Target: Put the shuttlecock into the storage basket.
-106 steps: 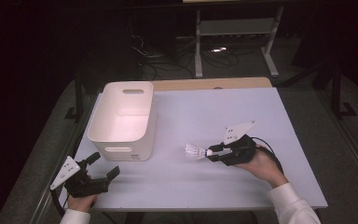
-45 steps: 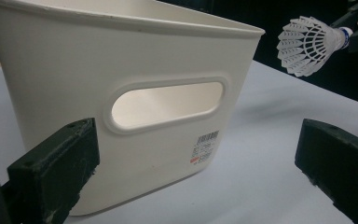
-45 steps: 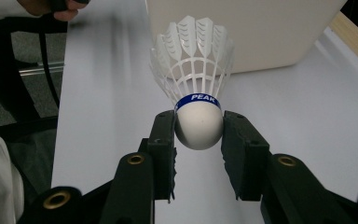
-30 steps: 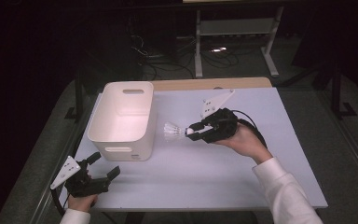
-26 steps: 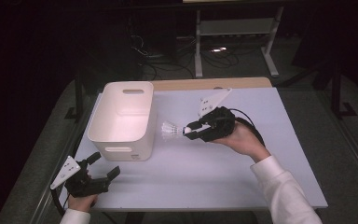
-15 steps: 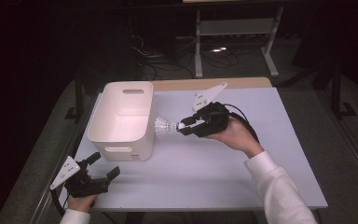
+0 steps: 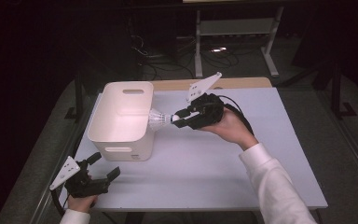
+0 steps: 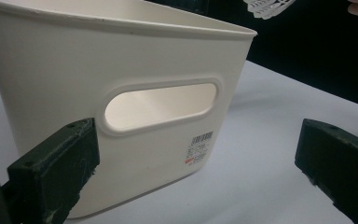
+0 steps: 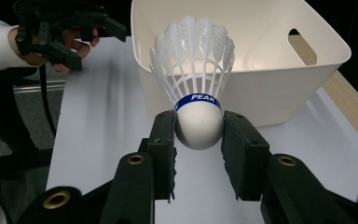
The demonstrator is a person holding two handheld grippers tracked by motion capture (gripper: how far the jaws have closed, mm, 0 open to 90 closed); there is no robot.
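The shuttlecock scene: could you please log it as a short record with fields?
held item: white shuttlecock with a blue band, gripped by its cork
holder: right tongs, shut on the cork
position: skirt at the near-right rim of the white bin, not yet inside
bin contents: nothing visible inside
left tongs: open, holding nothing, at the table's front-left corner

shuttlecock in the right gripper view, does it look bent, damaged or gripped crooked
Nothing stands out. The shuttlecock has an even, intact skirt, and the right hand-held gripper clamps its round cork squarely, beside the white bin.
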